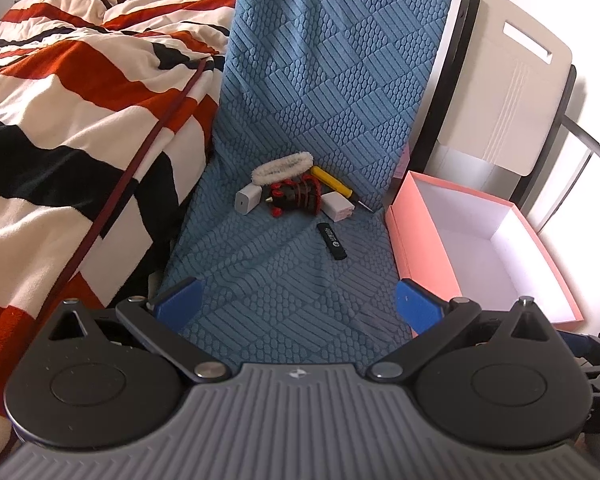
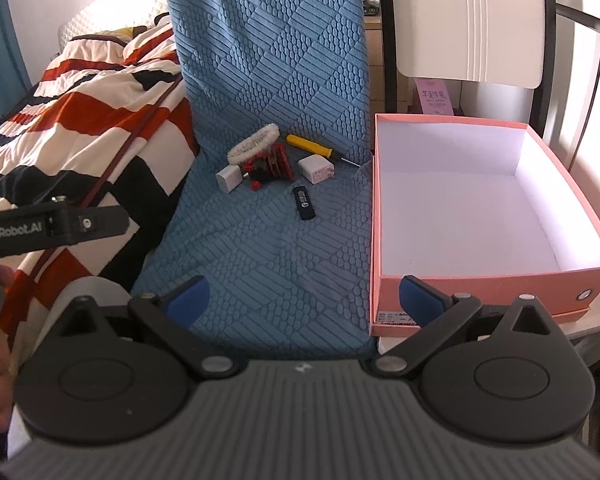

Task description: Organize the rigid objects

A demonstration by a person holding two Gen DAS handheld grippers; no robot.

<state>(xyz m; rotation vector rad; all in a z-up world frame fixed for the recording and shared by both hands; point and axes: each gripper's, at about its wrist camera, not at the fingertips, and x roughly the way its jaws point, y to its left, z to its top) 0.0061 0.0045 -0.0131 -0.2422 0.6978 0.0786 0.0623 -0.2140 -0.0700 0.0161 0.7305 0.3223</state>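
The left gripper [image 1: 296, 308] is spread wide, its blue fingertips [image 1: 179, 304] far apart with nothing between them, held above the near part of a blue textured cloth [image 1: 284, 264]. The right gripper [image 2: 304, 300] is just as wide open and empty, one blue fingertip [image 2: 189, 298] over the cloth and the other in front of the near wall of a pink box [image 2: 496, 280]. Neither touches any object.

The things to be sorted lie in a small cluster toward the back of the cloth-covered seat, well apart from both grippers. A white fluffy ring [image 1: 282, 168] sits at the rear, touching a black and red toy [image 1: 296, 196]. A white charger [image 1: 247, 200] lies just left of the toy and a second white charger [image 1: 338, 205] just right of it. A yellow screwdriver [image 1: 332, 181] lies behind that second charger, its thin tip pointing toward the box. A black USB stick [image 1: 332, 241] lies alone, nearer than the rest.

The box stands open just beside the cloth on the right, its white inside bare. A striped blanket [image 1: 80, 100] in red, black and white lies to the left, and a white chair back [image 2: 468, 20] rises behind the box
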